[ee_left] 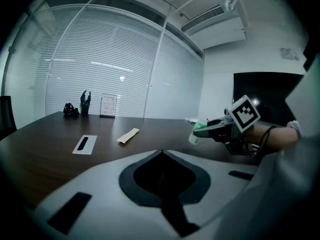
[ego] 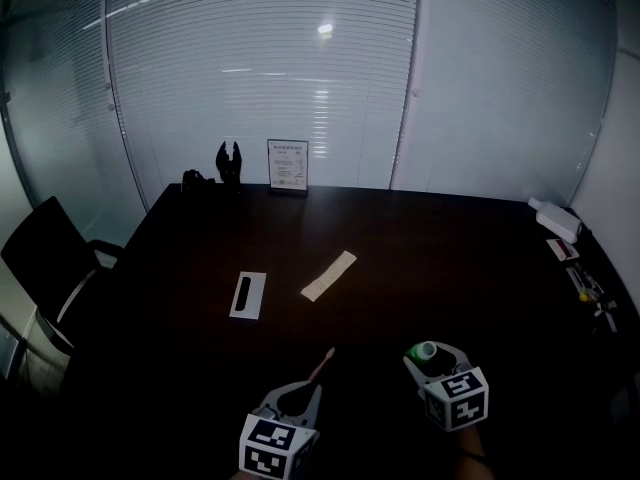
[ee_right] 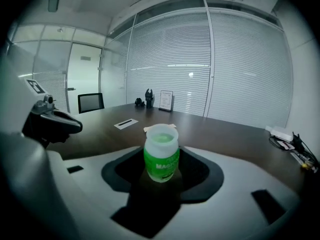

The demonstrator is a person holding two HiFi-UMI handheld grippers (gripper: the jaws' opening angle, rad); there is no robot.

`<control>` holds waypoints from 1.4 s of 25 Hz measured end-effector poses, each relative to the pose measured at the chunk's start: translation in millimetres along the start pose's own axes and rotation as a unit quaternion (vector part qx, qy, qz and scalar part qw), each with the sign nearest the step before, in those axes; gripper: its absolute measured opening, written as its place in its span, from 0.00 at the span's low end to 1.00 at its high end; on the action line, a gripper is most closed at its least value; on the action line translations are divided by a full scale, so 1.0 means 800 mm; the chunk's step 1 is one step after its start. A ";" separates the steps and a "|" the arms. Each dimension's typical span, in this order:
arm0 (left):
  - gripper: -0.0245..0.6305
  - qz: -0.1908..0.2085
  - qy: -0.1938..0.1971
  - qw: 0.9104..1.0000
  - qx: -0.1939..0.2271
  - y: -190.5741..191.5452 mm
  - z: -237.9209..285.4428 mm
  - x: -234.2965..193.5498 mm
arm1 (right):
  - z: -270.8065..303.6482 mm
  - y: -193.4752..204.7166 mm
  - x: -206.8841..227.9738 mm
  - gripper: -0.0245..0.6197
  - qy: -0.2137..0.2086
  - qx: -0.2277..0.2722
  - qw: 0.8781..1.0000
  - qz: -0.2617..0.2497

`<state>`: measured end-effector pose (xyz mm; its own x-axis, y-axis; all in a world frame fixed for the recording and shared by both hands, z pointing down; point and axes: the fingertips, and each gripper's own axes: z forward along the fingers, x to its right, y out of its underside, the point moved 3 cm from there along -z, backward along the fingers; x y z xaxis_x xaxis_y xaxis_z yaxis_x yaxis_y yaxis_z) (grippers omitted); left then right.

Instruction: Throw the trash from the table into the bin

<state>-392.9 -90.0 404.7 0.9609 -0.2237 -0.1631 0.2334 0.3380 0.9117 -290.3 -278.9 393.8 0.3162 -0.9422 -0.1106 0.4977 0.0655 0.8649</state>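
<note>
Right gripper (ego: 434,354) clamped on a green bottle (ee_right: 161,159), held clear of the counter (ego: 450,268) near its front edge. Left gripper (ee_left: 161,153) beside it, jaws together. Thin pink stick (ego: 322,362) at its tip, whether pinched or only lying there cannot be told.

Across the far side, a wall (ego: 260,78) of glass panels with closed white blinds, ceiling lamps mirrored in it. Below that, the dark brown glossy counter, filling most of the head view. Black chair (ego: 45,253) off the left side, apart from the counter's edge.

At the far edge, against the blinds: framed sign (ego: 288,166), upright. Just left of it a black figure (ego: 229,163), then a lower dark lump (ego: 197,179).

Mid-counter: white plate (ego: 248,295) with a black slot, lying flat. To its right, near but not touching, a tan paper strip (ego: 329,275), set at a slant.

Along the right edge, a white box (ego: 555,218) and a scatter of small items (ego: 590,288), too small to make out.
</note>
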 end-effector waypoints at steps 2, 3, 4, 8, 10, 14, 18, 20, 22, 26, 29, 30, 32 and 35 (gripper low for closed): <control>0.04 0.014 0.006 1.000 0.007 -0.008 0.001 0.030 | -0.039 0.008 0.007 0.37 0.007 0.011 1.000 0.000; 0.04 0.021 0.010 1.000 0.012 -0.016 0.001 0.049 | -0.063 0.014 0.011 0.37 0.012 0.017 1.000 -0.001; 0.04 0.028 0.016 0.999 0.016 -0.026 0.000 0.071 | -0.089 0.020 0.013 0.37 0.016 0.023 1.000 -0.002; 0.04 0.042 0.044 0.998 0.029 -0.052 -0.014 0.163 | -0.197 0.054 0.016 0.37 0.032 0.043 0.999 -0.003; 0.04 0.045 0.058 0.997 0.035 -0.055 -0.022 0.212 | -0.254 0.078 0.021 0.37 0.043 0.048 0.998 -0.001; 0.04 0.058 0.100 0.992 0.042 -0.035 -0.036 0.330 | -0.379 0.158 0.046 0.37 0.083 0.043 0.995 0.020; 0.04 0.073 0.150 0.986 0.031 0.017 -0.043 0.451 | -0.489 0.262 0.069 0.37 0.128 0.030 0.990 0.057; 0.04 0.081 0.176 0.981 0.012 0.053 -0.048 0.507 | -0.537 0.320 0.071 0.37 0.146 0.013 0.986 0.085; 0.04 0.088 0.195 0.977 -0.007 0.083 -0.048 0.553 | -0.569 0.374 0.074 0.37 0.158 -0.007 0.981 0.110; 0.04 0.091 0.224 0.970 -0.036 0.143 -0.038 0.615 | -0.572 0.485 0.074 0.37 0.155 -0.054 0.975 0.151; 0.04 0.092 0.244 0.964 -0.056 0.197 -0.021 0.640 | -0.537 0.573 0.068 0.37 0.140 -0.090 0.969 0.183; 0.04 0.092 0.247 0.962 -0.065 0.215 -0.013 0.644 | -0.522 0.601 0.067 0.37 0.135 -0.099 0.966 0.196; 0.04 0.093 0.250 0.960 -0.083 0.251 0.005 0.647 | -0.494 0.658 0.068 0.37 0.127 -0.117 0.960 0.220; 0.04 0.099 0.250 0.959 -0.095 0.289 0.025 0.646 | -0.461 0.716 0.069 0.37 0.120 -0.136 0.955 0.236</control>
<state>155.2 -145.5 538.8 0.9296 0.3113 -0.1975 0.0171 0.4989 0.8665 310.2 -172.3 702.6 0.7166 -0.6868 0.1220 0.4355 0.5771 0.6909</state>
